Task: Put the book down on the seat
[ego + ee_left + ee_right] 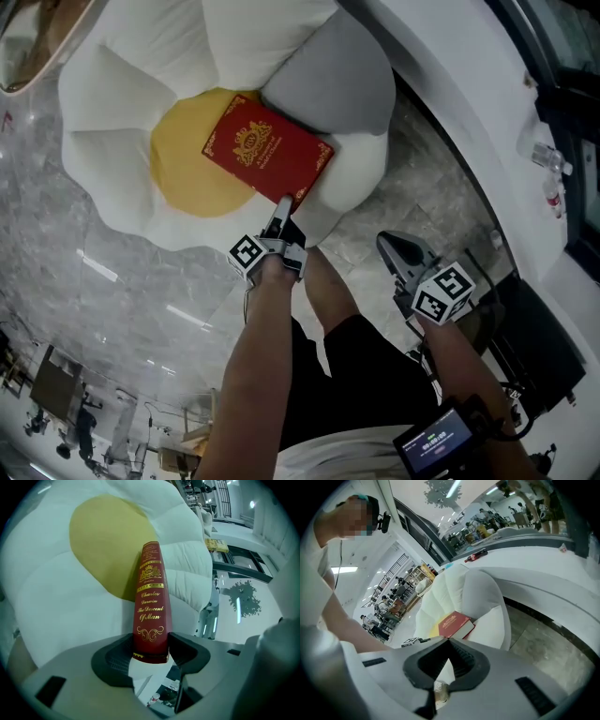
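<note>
The book (267, 152) is pinched at the lower end of its spine by the left tongs (281, 211), cover up. It is held flat over the seat (112, 159), partly over the yellow centre (183, 159) and partly by the grey cushion (333, 80). Contact with the seat cannot be told. The spine is seen running straight away from the left tongs. The right tongs (389, 246) are pressed together, empty, and held well apart from the book. Release is judged to fall to the left.

We see bright, even indoor light; strips glare on the glossy floor (141, 291), the book (151, 606) reads sharp, gripper views darken at bent edges.
</note>
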Tool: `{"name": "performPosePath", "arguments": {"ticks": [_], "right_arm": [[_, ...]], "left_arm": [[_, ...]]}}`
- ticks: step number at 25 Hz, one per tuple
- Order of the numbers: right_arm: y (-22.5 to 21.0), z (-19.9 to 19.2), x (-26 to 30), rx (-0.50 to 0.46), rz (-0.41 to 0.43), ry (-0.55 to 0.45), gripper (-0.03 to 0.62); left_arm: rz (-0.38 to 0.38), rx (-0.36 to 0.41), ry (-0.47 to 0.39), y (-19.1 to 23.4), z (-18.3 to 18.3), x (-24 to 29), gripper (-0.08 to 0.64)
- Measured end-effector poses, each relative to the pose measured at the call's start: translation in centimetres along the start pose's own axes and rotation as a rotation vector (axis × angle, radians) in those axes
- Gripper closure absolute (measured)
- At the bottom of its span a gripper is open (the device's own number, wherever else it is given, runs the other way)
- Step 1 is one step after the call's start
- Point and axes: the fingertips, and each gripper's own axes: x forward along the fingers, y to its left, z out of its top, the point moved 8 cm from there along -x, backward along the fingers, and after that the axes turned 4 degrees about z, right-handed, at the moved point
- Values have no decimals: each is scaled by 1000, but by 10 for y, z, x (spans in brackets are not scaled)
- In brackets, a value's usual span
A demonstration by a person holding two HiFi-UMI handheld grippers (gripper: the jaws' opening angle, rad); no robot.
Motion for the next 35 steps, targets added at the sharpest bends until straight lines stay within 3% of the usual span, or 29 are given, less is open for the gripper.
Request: {"name": "performPosePath", "arguments": {"ticks": [4, 8, 15, 22, 29, 35], "right_arm": [[-3, -5, -3, 12, 1, -3, 578], [-4, -8, -5, 17, 4, -4, 578], [-10, -7, -13, 22, -5, -11, 578], [-17, -5, -14, 34, -1, -26, 578], [-18, -5, 1, 13, 28, -9, 578], [-13, 6, 14, -17, 30, -9, 578]], "left_arm": [[77, -7, 48, 5, 3, 6, 313], [196, 81, 130, 12, 5, 6, 313], [208, 158, 168, 3, 4, 6, 311], [320, 333, 220, -11, 18, -2, 313], [336, 441, 251, -28, 21, -17, 313], [349, 595, 327, -51, 16, -38, 343]]}}
